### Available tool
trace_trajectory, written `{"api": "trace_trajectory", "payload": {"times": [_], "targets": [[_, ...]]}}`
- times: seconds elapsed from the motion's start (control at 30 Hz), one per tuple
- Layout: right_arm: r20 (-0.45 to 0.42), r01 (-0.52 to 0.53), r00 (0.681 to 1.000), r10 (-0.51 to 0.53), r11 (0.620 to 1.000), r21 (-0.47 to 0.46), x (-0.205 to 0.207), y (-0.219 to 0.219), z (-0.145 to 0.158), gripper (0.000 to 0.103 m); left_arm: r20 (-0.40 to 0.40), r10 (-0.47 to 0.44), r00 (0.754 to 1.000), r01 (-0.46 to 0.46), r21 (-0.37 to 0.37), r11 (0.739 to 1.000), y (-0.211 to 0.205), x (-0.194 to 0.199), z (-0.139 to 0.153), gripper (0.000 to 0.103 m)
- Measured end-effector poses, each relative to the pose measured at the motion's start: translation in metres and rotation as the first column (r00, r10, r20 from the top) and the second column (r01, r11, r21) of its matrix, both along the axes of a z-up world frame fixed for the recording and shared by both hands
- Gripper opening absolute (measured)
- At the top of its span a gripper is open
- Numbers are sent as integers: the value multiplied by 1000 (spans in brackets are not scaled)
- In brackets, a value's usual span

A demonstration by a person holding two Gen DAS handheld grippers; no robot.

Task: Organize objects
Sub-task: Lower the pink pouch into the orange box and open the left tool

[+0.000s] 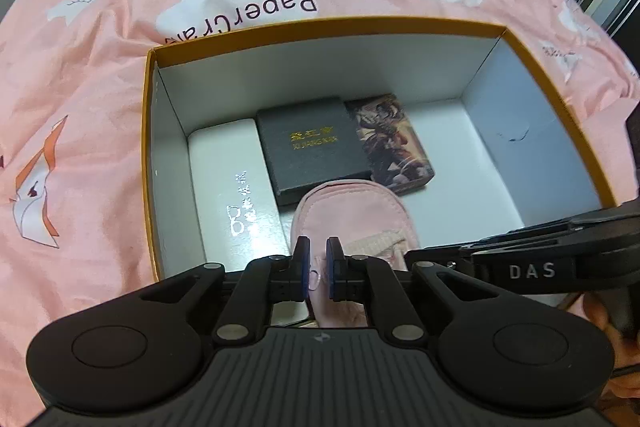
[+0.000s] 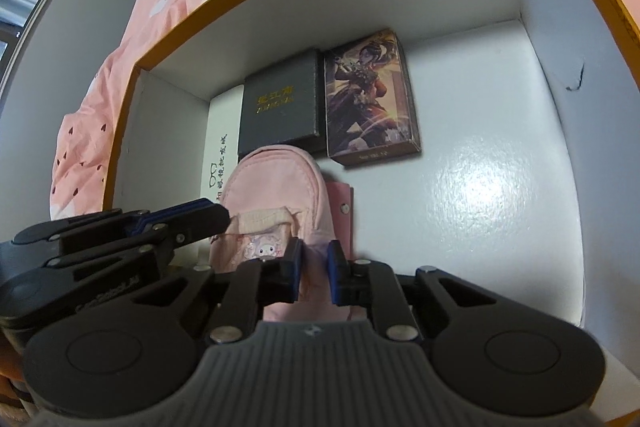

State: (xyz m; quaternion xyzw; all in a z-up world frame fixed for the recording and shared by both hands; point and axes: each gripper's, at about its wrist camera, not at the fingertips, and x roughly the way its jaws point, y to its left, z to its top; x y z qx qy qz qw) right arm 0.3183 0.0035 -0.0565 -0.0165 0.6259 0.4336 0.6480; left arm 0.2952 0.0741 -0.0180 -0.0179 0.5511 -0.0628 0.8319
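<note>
So we've got both grippers pinching the pink pouch (image 1: 352, 215) down inside the open cardboard box (image 1: 320, 27). Our left gripper (image 1: 318, 273) is squeezed nearly shut on the pouch's near end, and our right gripper (image 2: 314, 275) has its pads clamped on that same end too. At 12 o'clock from the pouch sits the black box (image 1: 310, 143), the illustrated card box (image 1: 390, 143) at 1 o'clock, the white case (image 1: 234, 187) at 9. The box sits on a pink bedsheet (image 1: 88, 87).

I see my left gripper (image 1: 317, 269) pinching the pink pouch (image 1: 352, 219) inside the open box (image 1: 320, 23), near the black case (image 1: 310, 143).
</note>
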Motion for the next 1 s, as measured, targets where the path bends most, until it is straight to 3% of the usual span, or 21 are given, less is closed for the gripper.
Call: {"api": "trace_trajectory", "payload": {"times": [0.1, 0.3, 0.5, 0.63, 0.77, 0.9, 1.0], "targets": [[17, -3, 1000, 3, 1000, 1, 0, 0, 2, 18, 8, 7, 1000, -7, 24, 1000, 1, 0, -4, 7], [104, 17, 994, -19, 1000, 23, -3, -9, 18, 32, 58, 50, 997, -47, -53, 997, 9, -7, 5, 10], [221, 6, 975, -26, 996, 89, -21, -24, 48, 39, 207, 106, 973, -93, -73, 993, 10, -35, 38, 10], [336, -20, 941, -38, 986, 167, -45, -47, 75, 43, 344, 108, 933, -92, -62, 994, -2, -72, 63, 10], [445, -53, 894, -54, 973, 226, -72, -73, 97, 48, 413, 89, 906, -64, -73, 995, -21, -110, 78, 10], [533, -93, 844, -59, 963, 253, -97, -98, 109, 54, 447, 54, 893, -31, -58, 998, -38, -141, 85, 10], [595, -119, 800, -76, 952, 282, -114, -120, 112, 60, 437, 23, 899, 8, -68, 998, -48, -159, 89, 10]]}}
